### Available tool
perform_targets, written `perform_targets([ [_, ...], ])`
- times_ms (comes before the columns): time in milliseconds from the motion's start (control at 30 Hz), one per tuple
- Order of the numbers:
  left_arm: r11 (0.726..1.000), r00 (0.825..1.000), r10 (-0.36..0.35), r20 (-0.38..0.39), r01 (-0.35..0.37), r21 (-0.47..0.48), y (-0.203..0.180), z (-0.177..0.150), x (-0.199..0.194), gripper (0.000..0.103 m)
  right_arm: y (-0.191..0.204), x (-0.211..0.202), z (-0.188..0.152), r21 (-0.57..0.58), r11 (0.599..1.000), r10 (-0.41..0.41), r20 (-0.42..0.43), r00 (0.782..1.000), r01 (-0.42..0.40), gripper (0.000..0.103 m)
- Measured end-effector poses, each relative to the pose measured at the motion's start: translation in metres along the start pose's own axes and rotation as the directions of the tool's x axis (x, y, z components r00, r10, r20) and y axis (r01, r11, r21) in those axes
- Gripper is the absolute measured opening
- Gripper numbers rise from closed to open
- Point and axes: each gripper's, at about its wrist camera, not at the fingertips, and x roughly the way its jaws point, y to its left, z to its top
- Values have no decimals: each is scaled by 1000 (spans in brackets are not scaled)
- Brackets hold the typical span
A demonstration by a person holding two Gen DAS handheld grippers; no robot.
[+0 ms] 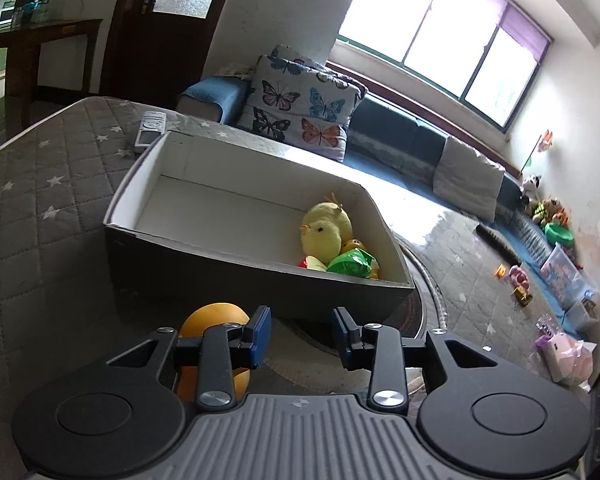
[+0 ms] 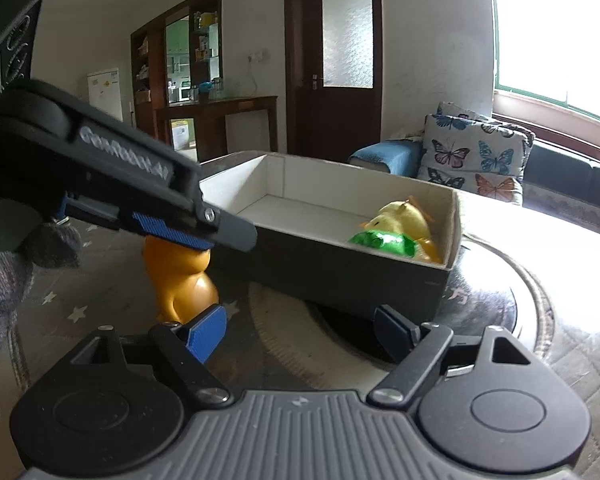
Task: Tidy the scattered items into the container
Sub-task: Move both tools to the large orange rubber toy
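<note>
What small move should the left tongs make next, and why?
Probably lower and shift left to straddle the orange toy. The left tongs are open and empty, hovering above it beside the box, which already holds the yellow chick and green packet.

Colours on the table and sofa

The box (image 1: 204, 256) is dark grey outside, white inside; in it a yellow chick (image 1: 327, 227) and a green packet (image 1: 350, 263). The toy (image 2: 182, 280) beside it is orange. The cloth (image 1: 40, 184) is grey, quilted, with white stars. The cushion (image 1: 300, 106) is pale with coloured butterflies. Gripper pads (image 1: 260, 336) are blue.
</note>
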Motion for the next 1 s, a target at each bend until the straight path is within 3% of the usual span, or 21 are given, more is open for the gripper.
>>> perform_targets([
  [767, 997, 996, -14, 92, 21, -77, 32, 5, -27, 38, 23, 12, 1, -47, 996, 74, -24, 997, -75, 83],
  [1000, 996, 998, 11, 70, -5, -85, 42, 0, -23, 38, 31, 22, 6, -60, 992, 108, -28, 994, -110, 83],
])
